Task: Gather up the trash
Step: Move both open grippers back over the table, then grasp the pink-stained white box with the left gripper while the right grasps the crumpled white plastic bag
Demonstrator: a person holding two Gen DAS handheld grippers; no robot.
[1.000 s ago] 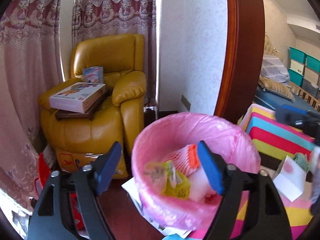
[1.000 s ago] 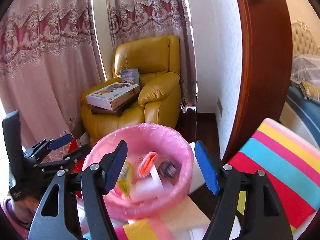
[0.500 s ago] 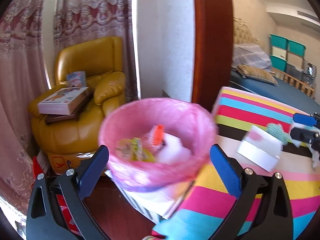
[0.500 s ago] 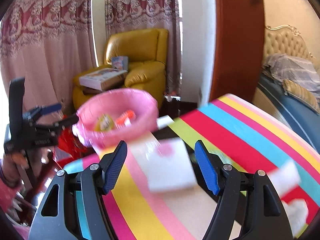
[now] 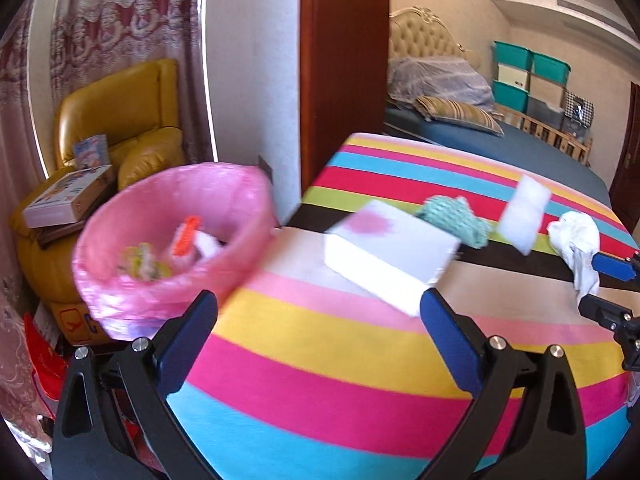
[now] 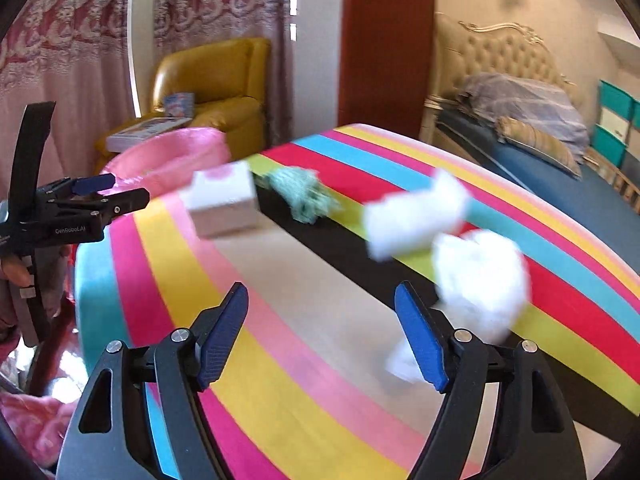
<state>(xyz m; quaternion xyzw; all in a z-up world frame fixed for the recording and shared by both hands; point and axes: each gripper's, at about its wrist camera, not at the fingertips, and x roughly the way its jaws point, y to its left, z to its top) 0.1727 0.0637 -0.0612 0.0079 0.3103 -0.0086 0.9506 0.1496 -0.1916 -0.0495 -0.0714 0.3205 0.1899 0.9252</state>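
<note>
Left hand-held gripper: spread, empty, above striped desk | right hand-held gripper: spread, empty, crumpled white tissue just beside its right finger | white box, teal scrap, white packet: on desk | pink-lined bin: at desk's left end, held trash.

Pink bin liner; rainbow-striped cloth; yellow armchair.
</note>
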